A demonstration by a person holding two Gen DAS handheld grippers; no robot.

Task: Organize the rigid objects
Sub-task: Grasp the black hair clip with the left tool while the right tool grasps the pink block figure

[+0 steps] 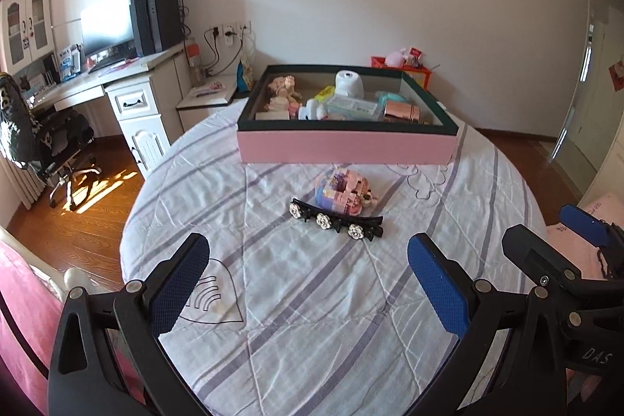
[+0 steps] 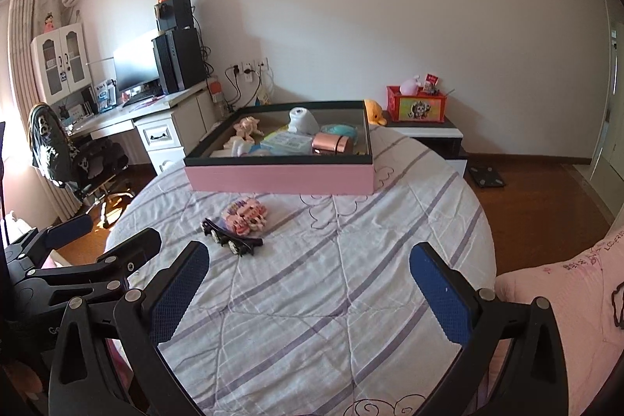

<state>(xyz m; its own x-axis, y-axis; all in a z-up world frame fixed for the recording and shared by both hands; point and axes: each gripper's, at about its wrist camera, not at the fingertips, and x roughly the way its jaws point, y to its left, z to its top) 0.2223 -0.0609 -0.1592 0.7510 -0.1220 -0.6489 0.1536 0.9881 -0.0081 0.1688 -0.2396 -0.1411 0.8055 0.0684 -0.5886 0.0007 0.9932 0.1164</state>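
Sunlit bedroom, with a desk and monitor off to the left of both cameras, framed a striped bedspread (image 1: 296, 299) that served as the work surface. Straight ahead of the left hand-held gripper (image 1: 308, 283), whose blue pads stood wide apart with nothing between them, lay a black hair clip (image 1: 335, 219) set with three white flowers, and just beyond it, touching or nearly so, a pink block-built toy (image 1: 345, 192). Farther ahead sat the pink storage box (image 1: 347, 145), already holding a white device, a copper-coloured cylinder and other small items.

The right hand-held gripper (image 2: 310, 293) was likewise spread wide and empty, with the clip (image 2: 232, 240) ahead and to its left.

The clip seemed the likely next pick (it was the nearer piece). A clean grasp would probably mean closing across its narrow width near the middle, low against the fabric, without snagging the cloth or nudging the toy behind it.

The left view showed the clip's flowers plainly and the right gripper at its right edge; the right view, for its part, showed the left gripper at its left edge, a yellow plush (image 2: 375, 112) behind the box and a red toy bin (image 2: 415, 106) on a low cabinet, the plush being hidden from the left.
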